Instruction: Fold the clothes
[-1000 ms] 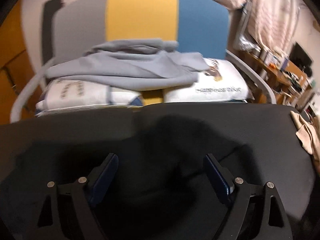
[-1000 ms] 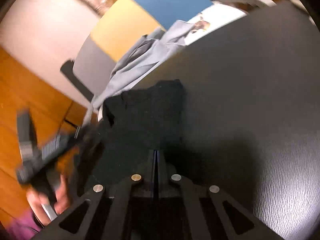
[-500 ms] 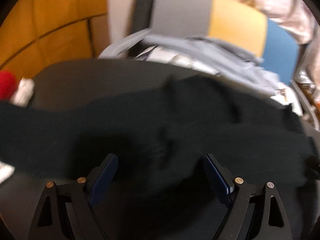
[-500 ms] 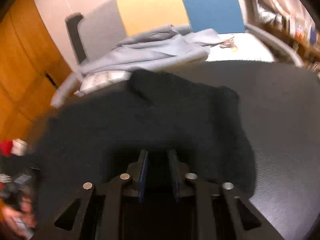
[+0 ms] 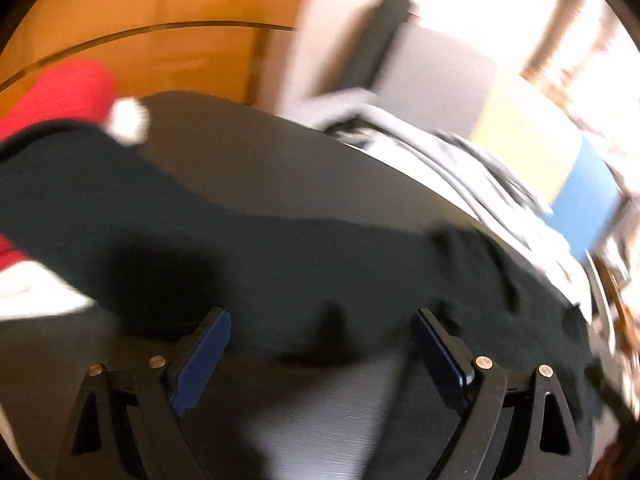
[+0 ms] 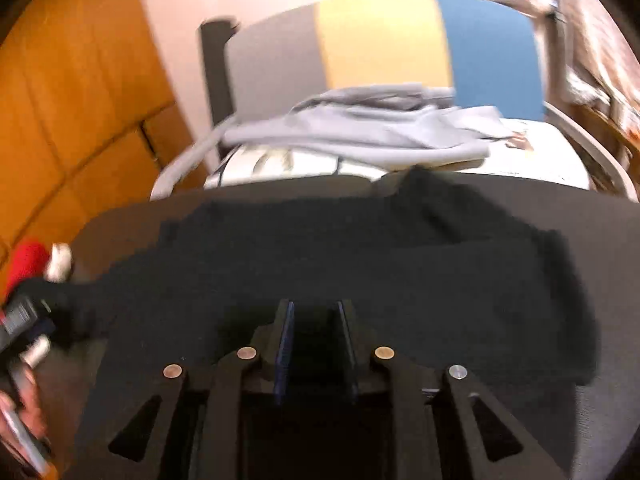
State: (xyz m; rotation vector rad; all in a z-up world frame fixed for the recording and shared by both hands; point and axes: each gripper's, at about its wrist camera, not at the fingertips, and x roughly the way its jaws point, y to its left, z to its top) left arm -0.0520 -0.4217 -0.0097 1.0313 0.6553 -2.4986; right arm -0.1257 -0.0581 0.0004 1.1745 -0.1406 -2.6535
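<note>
- Black garment (image 6: 360,264) lies spread across the dark table (image 6: 608,420), reaching from the left edge to the right side.
- Left gripper (image 5: 320,344) has its jaws wide apart and holds nothing; the near edge of the cloth lies between the two blue pads (image 5: 200,356).
- Right gripper (image 6: 316,340) has its jaws narrow, with a small gap; whether cloth is between them, one cannot tell.
- Behind the table stands a chair (image 6: 384,40) with grey, yellow and blue back, and a grey garment (image 6: 360,132) lies on it.
</note>
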